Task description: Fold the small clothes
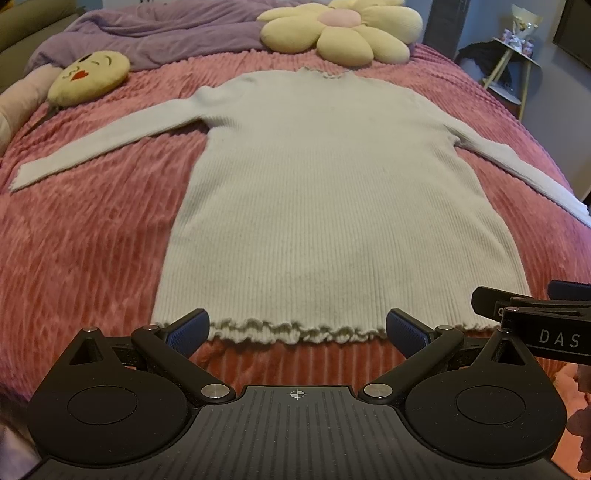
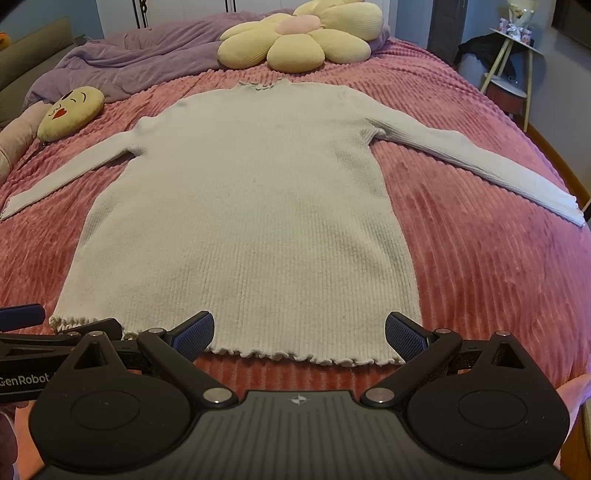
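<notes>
A cream ribbed long-sleeved sweater point(image 1: 325, 192) lies flat on the pink bedspread point(image 1: 92, 240), collar far, ruffled hem near, both sleeves spread out sideways. It also shows in the right wrist view point(image 2: 251, 206). My left gripper point(image 1: 297, 328) is open and empty, just above the hem's middle-left part. My right gripper point(image 2: 299, 332) is open and empty, over the hem's right part. The right gripper shows at the right edge of the left wrist view point(image 1: 532, 314); the left gripper shows at the left edge of the right wrist view point(image 2: 55, 332).
A yellow flower cushion point(image 1: 340, 29) and a purple blanket point(image 1: 159, 33) lie at the bed's far end. A yellow emoji cushion point(image 1: 88, 75) lies far left. A small side table point(image 1: 517, 62) stands beyond the bed's right edge.
</notes>
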The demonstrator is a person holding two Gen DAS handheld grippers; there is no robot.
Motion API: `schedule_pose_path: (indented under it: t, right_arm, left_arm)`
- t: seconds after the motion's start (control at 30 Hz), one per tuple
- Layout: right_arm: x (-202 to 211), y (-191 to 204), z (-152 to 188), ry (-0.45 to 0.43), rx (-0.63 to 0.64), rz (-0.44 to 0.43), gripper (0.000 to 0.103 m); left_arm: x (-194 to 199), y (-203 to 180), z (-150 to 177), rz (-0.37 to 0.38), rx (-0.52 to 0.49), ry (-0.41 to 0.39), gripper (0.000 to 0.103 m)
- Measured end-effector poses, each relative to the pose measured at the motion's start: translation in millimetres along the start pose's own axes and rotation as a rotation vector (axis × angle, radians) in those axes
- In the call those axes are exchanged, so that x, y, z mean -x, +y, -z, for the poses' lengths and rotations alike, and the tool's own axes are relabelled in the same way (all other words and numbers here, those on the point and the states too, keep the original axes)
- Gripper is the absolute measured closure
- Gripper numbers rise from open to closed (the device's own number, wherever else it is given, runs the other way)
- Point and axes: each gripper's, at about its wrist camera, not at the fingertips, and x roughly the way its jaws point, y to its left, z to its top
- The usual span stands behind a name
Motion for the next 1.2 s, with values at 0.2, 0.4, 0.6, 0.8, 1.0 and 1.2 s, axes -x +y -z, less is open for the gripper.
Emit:
schedule_pose_path:
  t: [0.2, 0.4, 0.6, 0.8, 1.0, 1.2]
  right_arm:
    - [-0.5, 0.2, 0.2, -0.001, 0.000, 0.001, 0.004]
    - [-0.7, 0.1, 0.6, -0.002, -0.002, -0.002, 0.004]
    - [-0.7, -0.3, 0.5, -0.004, 0.001, -0.006, 0.004]
    - [-2.3, -1.5, 0.7, 0.000, 0.000, -0.006, 0.004]
    - [-5.1, -2.9, 0.0, 0.006, -0.001, -0.012, 0.004]
    - [-7.5, -4.2, -0.4, 0.007, 0.002, -0.027, 0.004]
  left_arm:
    - [-0.8, 0.9, 0.5, 0.003, 0.008, 0.005, 0.000]
    - [-0.6, 3.4, -0.1, 0.009, 0.022, 0.007, 0.000]
    - [-1.7, 4.4, -0.2, 0.015, 0.035, 0.011, 0.000]
    - [-3.1, 2.9, -1.4, 0.013, 0.029, 0.012, 0.000]
    - [-5.0, 3.1, -2.3, 0.013, 0.040, 0.018, 0.000]
    - [-7.9, 5.9, -3.7, 0.014, 0.045, 0.022, 0.000]
